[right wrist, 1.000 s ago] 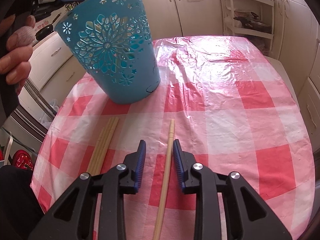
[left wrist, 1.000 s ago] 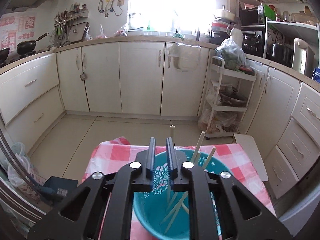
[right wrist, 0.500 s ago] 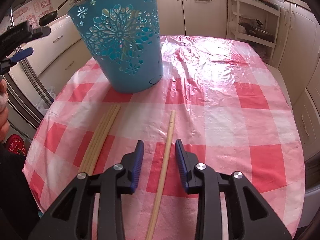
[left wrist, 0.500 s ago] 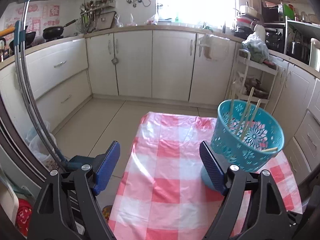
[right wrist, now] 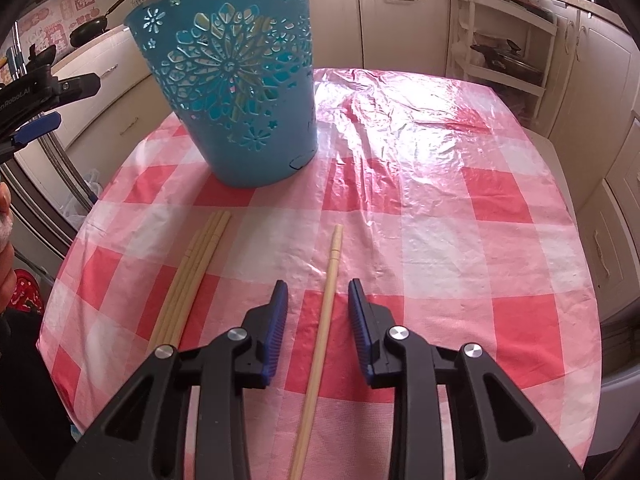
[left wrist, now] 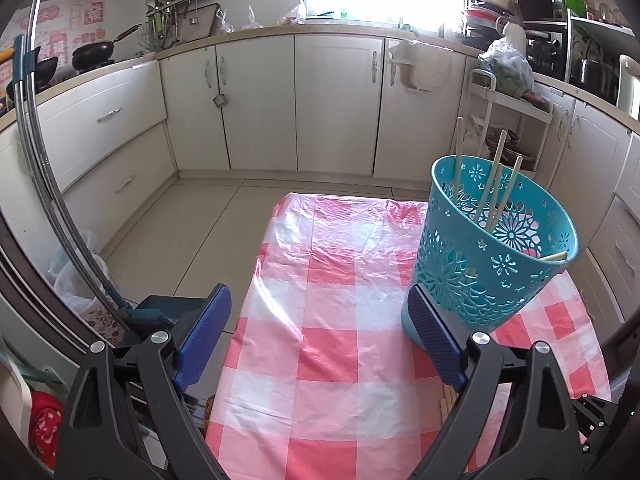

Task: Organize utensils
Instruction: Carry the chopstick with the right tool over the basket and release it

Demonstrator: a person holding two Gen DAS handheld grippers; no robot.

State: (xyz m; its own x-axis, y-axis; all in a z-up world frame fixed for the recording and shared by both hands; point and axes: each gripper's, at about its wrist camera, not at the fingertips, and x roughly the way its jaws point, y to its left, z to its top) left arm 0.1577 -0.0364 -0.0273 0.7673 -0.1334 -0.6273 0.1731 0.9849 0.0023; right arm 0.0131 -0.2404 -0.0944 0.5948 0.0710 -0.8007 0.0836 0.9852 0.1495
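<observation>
Chopsticks are the job here: several already stand in the blue cut-out basket [left wrist: 496, 240], their tips poking above its rim, and the rest lie on the checked cloth of the desk [right wrist: 440, 200]. A bundle of loose chopsticks [right wrist: 192, 276] lies to the left in the right wrist view, and a single chopstick [right wrist: 326, 304] lies apart from it, pointing toward the basket.

A second ago the left gripper [left wrist: 320, 336] was nearly clenched right above the basket mouth, with a stick in line with its jaws. Now it sits off to the basket's left, low over the cloth, and its jaws are opening, spread wide with nothing between them. I judge that one more chopstick has been dropped into the basket and that this hand is free again.

The right gripper [right wrist: 317, 318] has hardly shifted: it hovers over the single chopstick with the stick running between its blue pads. The jaws are closing slightly, yet a clear gap shows on each side, so nothing is grasped.

By my reading the task is partly done. Pinching the lone stick looks like the next step, and the bundle comes after. A thin stick lying flat on slick plastic could roll away as the pads close.
</observation>
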